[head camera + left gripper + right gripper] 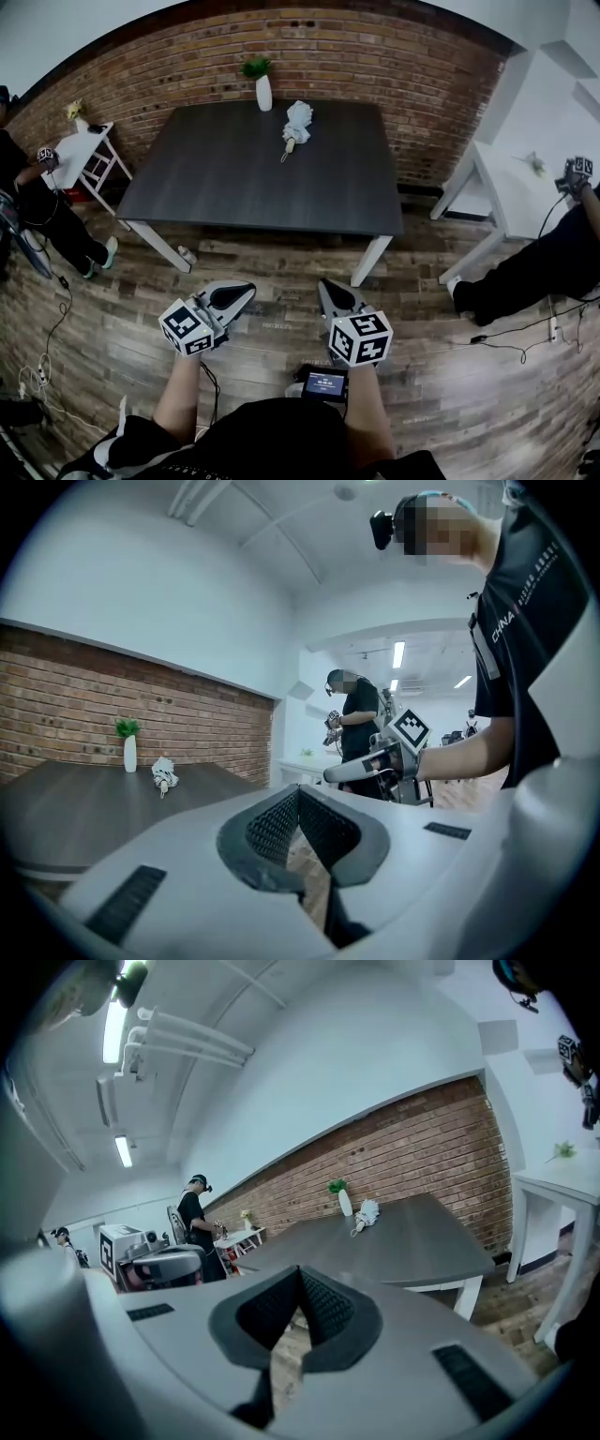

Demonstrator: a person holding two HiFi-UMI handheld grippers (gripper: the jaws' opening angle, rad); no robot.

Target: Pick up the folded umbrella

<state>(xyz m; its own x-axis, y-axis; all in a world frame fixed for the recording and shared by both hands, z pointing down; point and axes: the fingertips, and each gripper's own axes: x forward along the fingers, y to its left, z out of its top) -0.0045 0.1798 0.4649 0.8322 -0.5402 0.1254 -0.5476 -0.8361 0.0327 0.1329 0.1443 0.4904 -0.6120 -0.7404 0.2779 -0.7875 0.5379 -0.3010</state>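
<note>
The folded white umbrella (297, 125) lies at the far side of the dark table (225, 187), just right of a white vase (263, 92) with a green plant. My left gripper (246, 289) and right gripper (323, 284) hang side by side over the wooden floor, well short of the table's near edge. Both are shut with nothing between their pads. In the left gripper view the umbrella (165, 774) is small and far off at the left, beyond the left gripper (298, 792). The right gripper (300, 1271) looks across the table at the umbrella (366, 1211).
A small white side table (80, 150) stands at the left and a larger white table (520, 202) at the right. A person (42, 211) stands at the left, another person (553, 258) at the right. Cables (56, 319) trail over the floor. A brick wall (319, 56) backs the table.
</note>
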